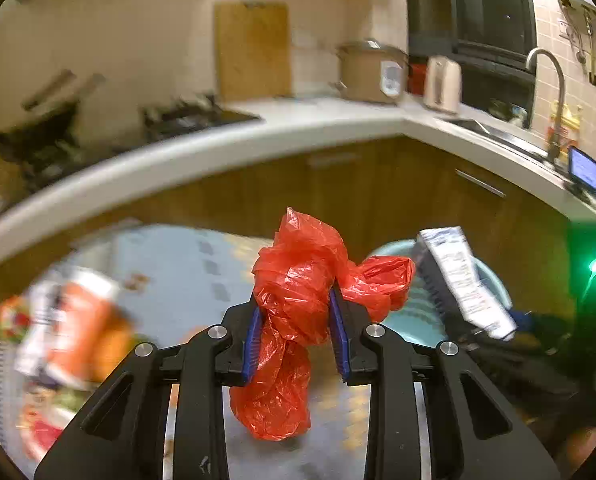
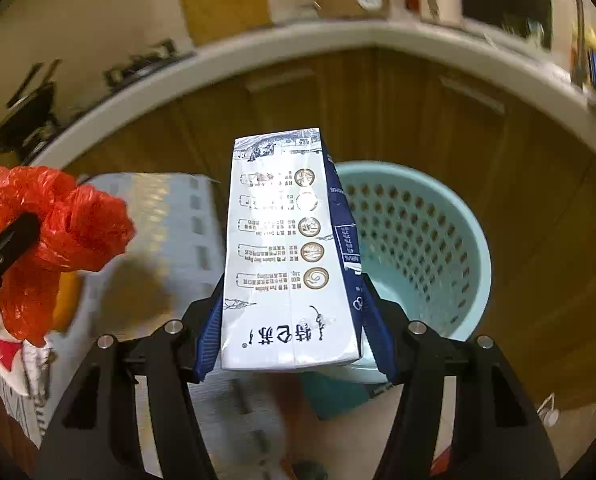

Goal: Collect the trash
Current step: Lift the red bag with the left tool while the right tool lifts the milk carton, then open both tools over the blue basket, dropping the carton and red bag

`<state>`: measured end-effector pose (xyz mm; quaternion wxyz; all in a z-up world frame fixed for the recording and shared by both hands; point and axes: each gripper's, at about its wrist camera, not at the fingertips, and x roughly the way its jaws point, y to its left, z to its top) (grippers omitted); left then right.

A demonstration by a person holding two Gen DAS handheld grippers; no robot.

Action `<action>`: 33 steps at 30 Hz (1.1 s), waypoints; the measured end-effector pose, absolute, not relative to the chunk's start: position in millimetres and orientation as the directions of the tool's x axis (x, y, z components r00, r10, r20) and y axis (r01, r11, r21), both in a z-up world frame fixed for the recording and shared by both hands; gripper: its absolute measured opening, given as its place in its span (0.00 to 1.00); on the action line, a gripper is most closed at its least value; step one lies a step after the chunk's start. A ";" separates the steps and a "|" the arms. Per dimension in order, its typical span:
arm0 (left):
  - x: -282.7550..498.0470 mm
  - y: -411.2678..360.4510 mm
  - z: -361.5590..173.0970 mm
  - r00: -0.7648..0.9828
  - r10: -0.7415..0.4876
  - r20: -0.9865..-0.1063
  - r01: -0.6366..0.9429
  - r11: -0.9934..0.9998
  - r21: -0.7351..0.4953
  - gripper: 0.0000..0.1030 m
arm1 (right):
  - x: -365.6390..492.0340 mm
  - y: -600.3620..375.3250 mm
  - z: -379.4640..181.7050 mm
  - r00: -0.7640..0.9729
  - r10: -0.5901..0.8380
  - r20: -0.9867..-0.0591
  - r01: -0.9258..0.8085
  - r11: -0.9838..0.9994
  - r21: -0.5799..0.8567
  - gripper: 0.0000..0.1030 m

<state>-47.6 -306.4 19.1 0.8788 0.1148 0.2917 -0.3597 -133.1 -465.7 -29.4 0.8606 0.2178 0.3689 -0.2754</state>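
Note:
My left gripper [image 1: 295,304] is shut on a crumpled red plastic bag [image 1: 298,280] and holds it in the air; the bag [image 2: 57,232] also shows at the left of the right wrist view. My right gripper [image 2: 293,292] is shut on a white and blue milk carton [image 2: 285,248], held upright just left of a light blue perforated waste basket [image 2: 418,240]. In the left wrist view the carton [image 1: 462,280] hangs over the basket [image 1: 410,320], to the right of the red bag.
A table with a pale patterned cloth [image 1: 177,264] lies below, with blurred packaging [image 1: 69,328] at its left. Behind runs a white counter [image 1: 298,128] with wooden cabinets, a stove, a cutting board [image 1: 253,48], a cooker [image 1: 370,72], a kettle and a sink tap [image 1: 554,80].

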 end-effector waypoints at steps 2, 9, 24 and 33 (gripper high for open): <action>-40.1 -329.3 8.2 0.531 -0.571 -0.626 0.721 0.693 -0.021 0.27 | -134.3 -479.6 -43.0 0.547 -0.301 -0.781 0.658 0.732 0.179 0.56; -33.7 -395.3 -26.2 0.449 -0.570 -0.688 0.779 0.627 -0.012 0.27 | -143.1 -522.0 -81.7 0.477 -0.245 -0.844 0.711 0.672 0.207 0.56; -35.3 -412.9 -42.3 0.405 -0.579 -0.707 0.811 0.585 -0.014 0.64 | -149.7 -547.2 -99.6 0.466 -0.201 -0.862 0.730 0.638 0.246 0.56; -41.0 -382.5 -24.7 0.432 -0.587 -0.685 0.789 0.614 -0.029 0.64 | -147.8 -527.2 -74.2 0.507 -0.227 -0.831 0.702 0.669 0.245 0.56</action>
